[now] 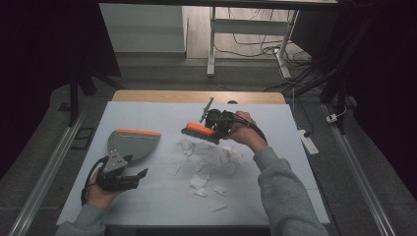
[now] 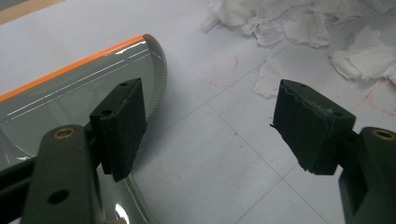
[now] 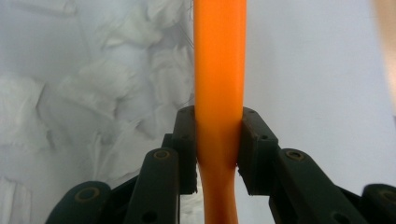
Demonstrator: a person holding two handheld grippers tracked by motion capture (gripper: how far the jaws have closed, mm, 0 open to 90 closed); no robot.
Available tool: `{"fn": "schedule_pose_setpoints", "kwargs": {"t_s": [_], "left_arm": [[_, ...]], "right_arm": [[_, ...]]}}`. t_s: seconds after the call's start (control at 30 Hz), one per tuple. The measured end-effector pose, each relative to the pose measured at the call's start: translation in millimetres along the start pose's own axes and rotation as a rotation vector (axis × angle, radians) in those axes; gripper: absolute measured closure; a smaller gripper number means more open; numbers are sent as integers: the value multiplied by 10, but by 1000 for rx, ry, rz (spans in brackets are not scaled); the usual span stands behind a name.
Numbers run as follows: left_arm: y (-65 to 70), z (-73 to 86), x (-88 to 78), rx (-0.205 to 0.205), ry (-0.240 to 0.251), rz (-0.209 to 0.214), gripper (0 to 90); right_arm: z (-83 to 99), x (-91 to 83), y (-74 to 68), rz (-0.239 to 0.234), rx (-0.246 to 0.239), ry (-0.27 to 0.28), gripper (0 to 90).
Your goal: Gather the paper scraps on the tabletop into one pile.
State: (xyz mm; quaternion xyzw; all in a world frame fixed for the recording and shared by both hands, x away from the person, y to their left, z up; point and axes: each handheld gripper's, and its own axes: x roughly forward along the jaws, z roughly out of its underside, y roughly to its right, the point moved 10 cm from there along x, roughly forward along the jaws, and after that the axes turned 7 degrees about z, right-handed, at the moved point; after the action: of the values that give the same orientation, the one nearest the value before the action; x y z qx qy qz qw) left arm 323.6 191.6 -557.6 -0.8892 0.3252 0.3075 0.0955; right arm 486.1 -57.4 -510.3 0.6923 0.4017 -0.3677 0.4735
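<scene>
Gripping the orange brush, right gripper; left gripper wide, empty

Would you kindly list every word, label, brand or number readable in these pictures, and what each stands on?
No readable text anywhere.
The dustpan, the brush and the table cover bear no lettering.
Faint red marks on the cover form no letters.

Lab, black curtains, trailing cables
</scene>
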Motion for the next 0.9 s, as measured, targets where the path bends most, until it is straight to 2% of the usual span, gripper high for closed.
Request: {"fn": "schedule_pose_setpoints", "kwargs": {"t_s": [0.07,0.13,0.23,0.4,0.43,0.53,0.63,0.7,0.77,0.83,0.9], "left_arm": [[2,3,1,1,-2,0,263],[1,3,3,2,-3,1,263],[-1,7,8,2,-4,2,262],[-4,5,1,-2,1,3,263],[-4,6,3,-2,0,2,263],[-2,9,6,-3,-1,5,263],[-6,11,0,-4,1,5,263],[-8,12,-2,-3,1,4,263],[-6,13,-1,-1,0,4,263],[-4,13,-1,-1,-1,4,263],[-4,14,3,-1,-2,4,263]], "right_arm": [[-9,-35,79,0,54,29,708],[-1,-19,148,17,79,33,708],[4,70,201,43,89,14,708],[-79,308,187,55,63,-35,708],[-100,363,182,54,34,-44,707],[-184,480,90,43,7,-74,708],[-267,508,-34,18,-49,-76,708],[-259,490,-86,29,-83,-96,709],[-215,437,-171,-1,-80,-109,709],[-155,369,-243,-14,-110,-116,709],[-107,315,-325,-33,-165,-97,709]]}}
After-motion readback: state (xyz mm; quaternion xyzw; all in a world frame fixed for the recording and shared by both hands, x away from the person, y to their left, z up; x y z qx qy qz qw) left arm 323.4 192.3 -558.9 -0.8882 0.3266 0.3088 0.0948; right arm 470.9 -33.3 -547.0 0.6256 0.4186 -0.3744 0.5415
